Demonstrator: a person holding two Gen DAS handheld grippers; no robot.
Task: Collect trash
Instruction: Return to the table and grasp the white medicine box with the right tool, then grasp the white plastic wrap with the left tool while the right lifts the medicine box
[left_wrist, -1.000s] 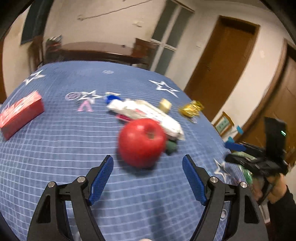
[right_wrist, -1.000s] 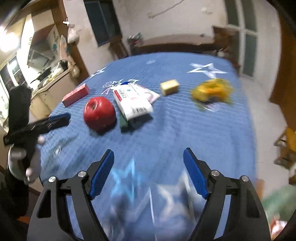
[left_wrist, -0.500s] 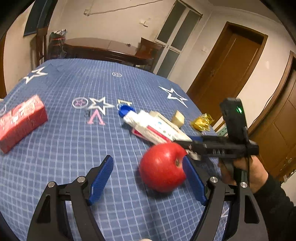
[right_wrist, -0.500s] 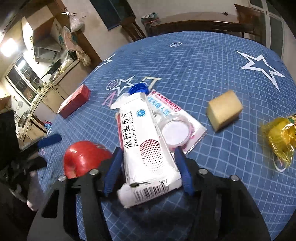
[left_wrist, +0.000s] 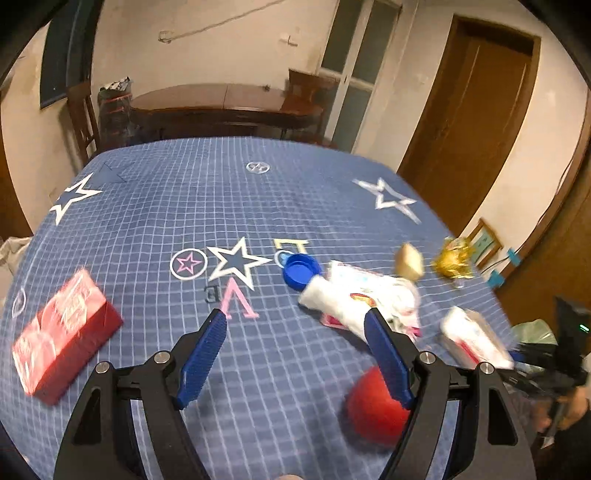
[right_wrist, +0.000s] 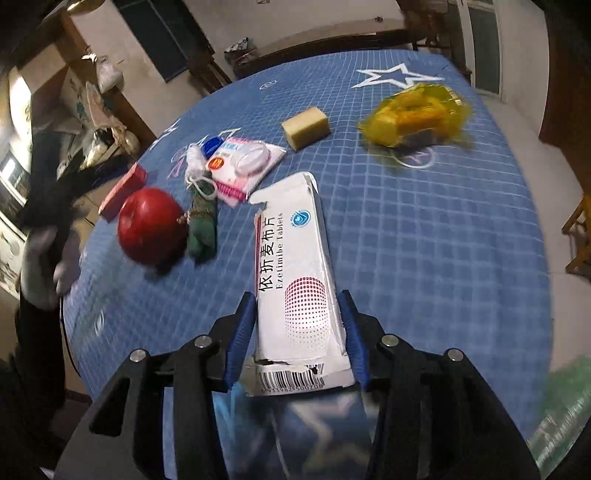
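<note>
So, right gripper (right_wrist: 299, 328) now lifted off the blue tablecloth (right_wrist: 424, 236) with the white pill box (right_wrist: 295, 273) between its blue pads, jaws closing on the box's sides, near end with the barcode poking out behind; half a second back still down on the cloth over that box, a second back nothing between the pads. Left gripper (left_wrist: 295, 354) spread wide, nothing between the fingers, same gap as before, now swung over bare cloth with the red apple (left_wrist: 373, 410) off past its right finger instead of between. Left on the table: pink packet (right_wrist: 243, 162), blue cap (left_wrist: 300, 268), tan block (right_wrist: 306, 127), yellow wrapper (right_wrist: 413, 114), red box (left_wrist: 62, 336).
</note>
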